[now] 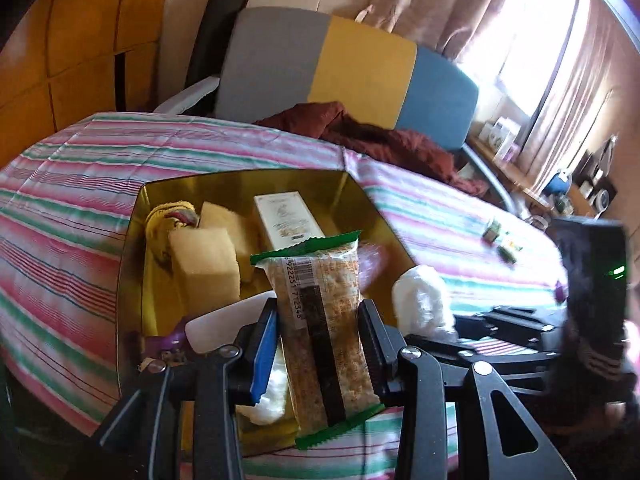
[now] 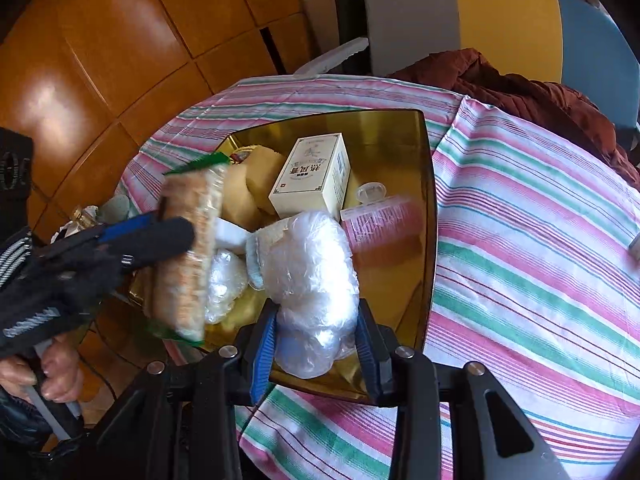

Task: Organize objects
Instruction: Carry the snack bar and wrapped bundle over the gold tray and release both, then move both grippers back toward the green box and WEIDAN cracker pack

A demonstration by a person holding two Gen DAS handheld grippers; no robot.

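My left gripper (image 1: 320, 344) is shut on a snack bar (image 1: 320, 320) in a clear wrapper with green ends, held over the near edge of a gold tray (image 1: 240, 184). The right wrist view shows this bar (image 2: 188, 248) at the tray's left side. My right gripper (image 2: 316, 344) is shut on a white plastic-wrapped bundle (image 2: 316, 276) above the near part of the gold tray (image 2: 430, 200). Inside the tray lie a white printed box (image 2: 312, 172), yellow sponges (image 1: 208, 268), a yellow cloth (image 1: 160, 220) and a pink-and-clear item (image 2: 380, 216).
The tray rests on a table with a pink, green and white striped cloth (image 2: 520, 260). A maroon garment (image 1: 380, 140) lies at the far edge before a grey, yellow and blue chair back (image 1: 360, 68). Small green items (image 1: 490, 234) sit on the cloth to the right. Wooden floor (image 2: 100, 60) lies to the left.
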